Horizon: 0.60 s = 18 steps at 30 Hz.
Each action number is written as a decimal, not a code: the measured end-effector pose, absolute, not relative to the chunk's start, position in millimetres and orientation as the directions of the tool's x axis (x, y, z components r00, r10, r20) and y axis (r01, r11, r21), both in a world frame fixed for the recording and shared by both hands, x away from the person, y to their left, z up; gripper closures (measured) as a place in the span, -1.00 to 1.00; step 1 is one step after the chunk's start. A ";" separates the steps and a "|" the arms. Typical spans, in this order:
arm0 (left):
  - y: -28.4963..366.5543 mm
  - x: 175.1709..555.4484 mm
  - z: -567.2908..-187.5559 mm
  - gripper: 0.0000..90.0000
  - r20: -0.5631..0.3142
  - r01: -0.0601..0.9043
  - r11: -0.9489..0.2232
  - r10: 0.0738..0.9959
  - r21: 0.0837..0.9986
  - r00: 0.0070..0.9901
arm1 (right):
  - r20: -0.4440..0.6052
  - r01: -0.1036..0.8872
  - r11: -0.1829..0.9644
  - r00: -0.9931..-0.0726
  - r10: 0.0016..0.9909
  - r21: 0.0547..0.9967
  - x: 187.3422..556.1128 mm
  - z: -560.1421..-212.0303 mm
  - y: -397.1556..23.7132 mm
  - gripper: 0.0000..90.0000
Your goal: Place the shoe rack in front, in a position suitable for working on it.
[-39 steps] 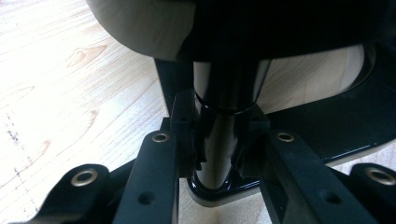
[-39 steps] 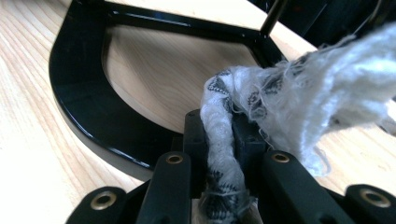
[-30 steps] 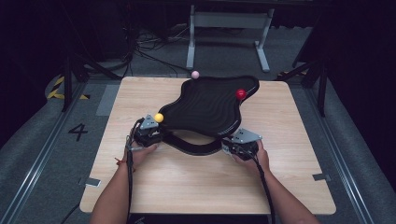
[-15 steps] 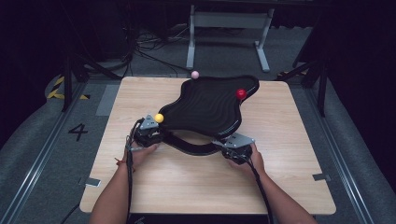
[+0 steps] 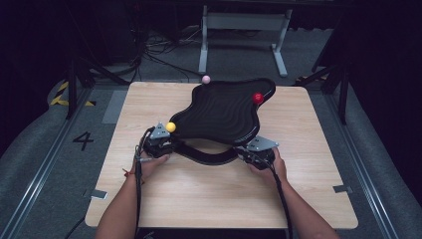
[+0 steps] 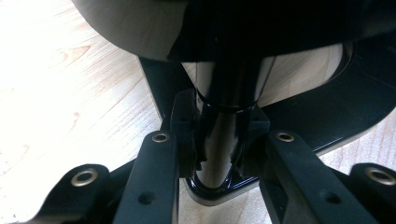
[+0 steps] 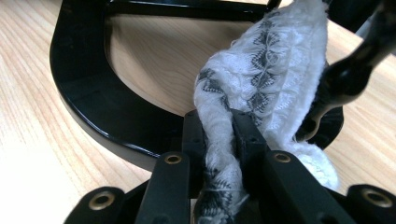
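Right gripper (image 7: 218,140) pinches white cloth (image 7: 266,79), lower end hidden.

Three balls (image 5: 170,127), one black stand (image 5: 219,117), one cloth (image 7: 261,88).

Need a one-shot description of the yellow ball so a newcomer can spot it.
Start at the wooden table and the black wavy-topped stand on it. Three small balls sit on posts at the top's edge; the yellow ball is at the near left corner, right beside the left gripper. The pink ball and red ball are both on the far side.
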State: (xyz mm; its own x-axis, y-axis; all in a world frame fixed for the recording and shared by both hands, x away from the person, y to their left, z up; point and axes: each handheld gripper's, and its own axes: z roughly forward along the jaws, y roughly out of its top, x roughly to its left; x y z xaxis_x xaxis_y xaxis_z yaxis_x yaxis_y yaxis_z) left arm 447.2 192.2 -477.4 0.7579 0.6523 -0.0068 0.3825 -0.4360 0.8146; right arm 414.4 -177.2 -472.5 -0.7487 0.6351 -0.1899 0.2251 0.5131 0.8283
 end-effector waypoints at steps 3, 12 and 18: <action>190.6 445.8 -477.6 0.65 -0.012 0.382 -0.433 0.649 0.816 0.761 | -0.148 0.253 0.486 -0.750 0.645 0.836 416.9 -472.8 -180.0 0.77; 189.4 443.6 -477.6 0.64 -0.019 0.390 -0.428 0.653 0.815 0.757 | -0.130 0.230 0.506 -0.805 0.579 0.831 409.7 -471.0 -169.6 0.78; 187.5 440.9 -477.4 0.64 -0.018 0.386 -0.435 0.645 0.813 0.764 | -0.135 0.210 0.528 -0.831 0.539 0.823 404.0 -471.2 -159.4 0.78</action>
State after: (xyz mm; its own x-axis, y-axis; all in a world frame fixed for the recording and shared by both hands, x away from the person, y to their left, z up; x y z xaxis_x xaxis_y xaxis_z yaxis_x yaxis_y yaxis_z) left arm 440.9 187.5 -477.4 0.7639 0.6451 -0.0179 0.3863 -0.4349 0.8134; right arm 404.0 -159.4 -471.2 -0.8313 0.5393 -0.1345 0.2096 0.5283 0.8228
